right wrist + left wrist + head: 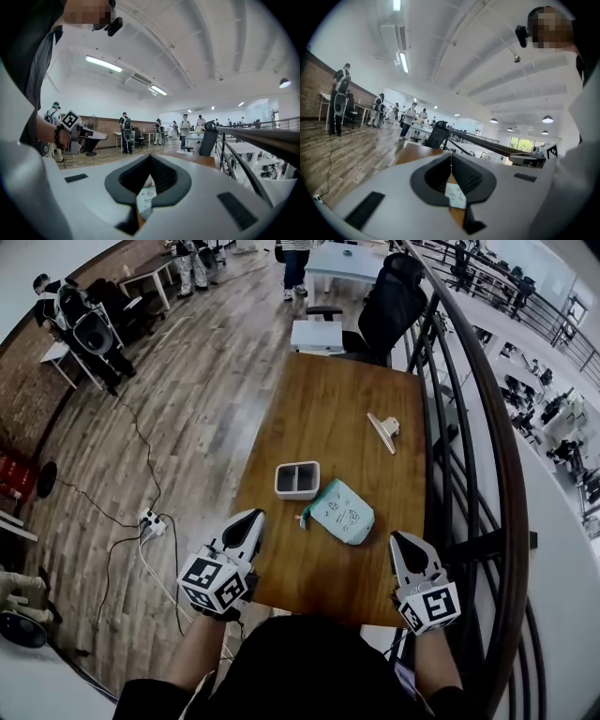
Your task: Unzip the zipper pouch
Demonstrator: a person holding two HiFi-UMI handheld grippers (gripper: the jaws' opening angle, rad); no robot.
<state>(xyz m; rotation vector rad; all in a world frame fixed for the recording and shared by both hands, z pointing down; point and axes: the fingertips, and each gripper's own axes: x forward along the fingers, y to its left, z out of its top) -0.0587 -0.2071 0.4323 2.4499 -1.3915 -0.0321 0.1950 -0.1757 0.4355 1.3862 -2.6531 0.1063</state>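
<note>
Pouch on counter, likely soft, light, floppy; best pinched at its zipper tab; left gripper and right gripper both closed, empty

Mint-green doodle-printed pouch, brown table

Right gripper jaws closed tip to tip; zipper pouch glimpsed through gap beneath; left gripper off to left.
</note>
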